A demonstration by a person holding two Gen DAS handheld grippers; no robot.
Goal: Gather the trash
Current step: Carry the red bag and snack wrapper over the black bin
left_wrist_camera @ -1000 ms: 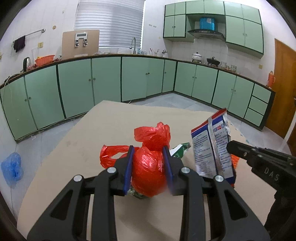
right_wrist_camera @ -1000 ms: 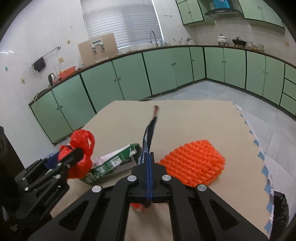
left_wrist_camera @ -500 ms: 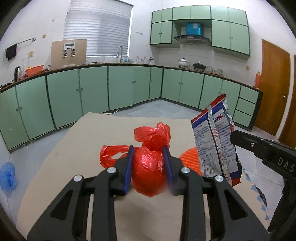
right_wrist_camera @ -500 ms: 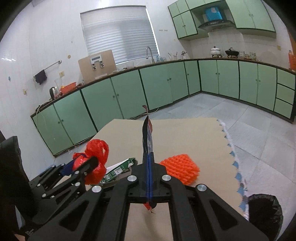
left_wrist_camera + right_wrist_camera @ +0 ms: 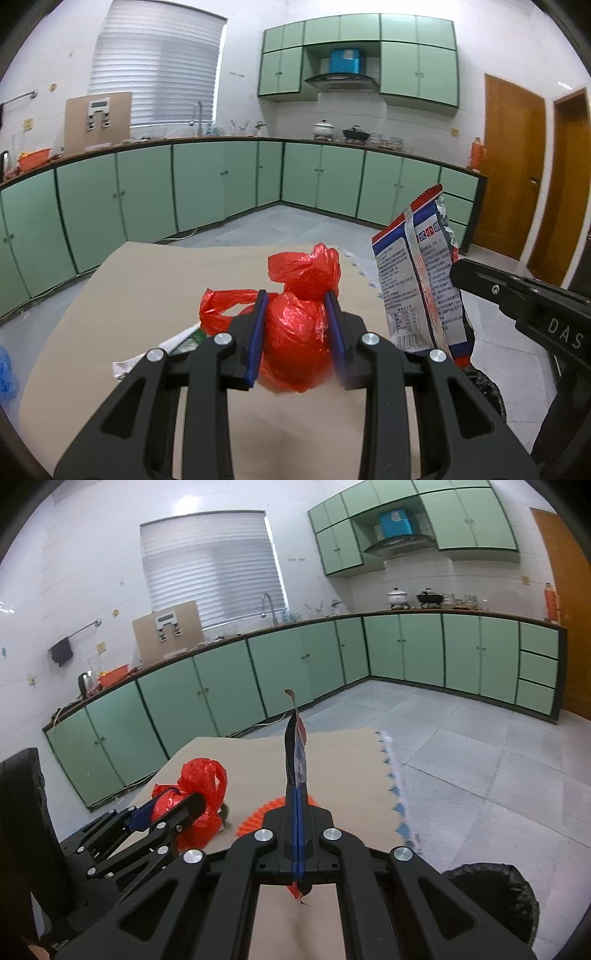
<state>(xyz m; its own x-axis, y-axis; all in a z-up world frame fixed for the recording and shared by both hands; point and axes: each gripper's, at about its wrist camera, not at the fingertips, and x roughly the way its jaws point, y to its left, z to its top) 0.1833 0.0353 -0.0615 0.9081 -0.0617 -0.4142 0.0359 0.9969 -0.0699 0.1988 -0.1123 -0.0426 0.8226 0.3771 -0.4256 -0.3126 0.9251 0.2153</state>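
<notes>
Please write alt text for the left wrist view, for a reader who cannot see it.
The left gripper clamps a knotted red plastic bag between its blue pads above a tan table. To its right, the right gripper holds a blue, red and white snack wrapper upright. Green kitchen cabinets line the walls behind.

Green cabinets line white walls under a blinded window
</notes>
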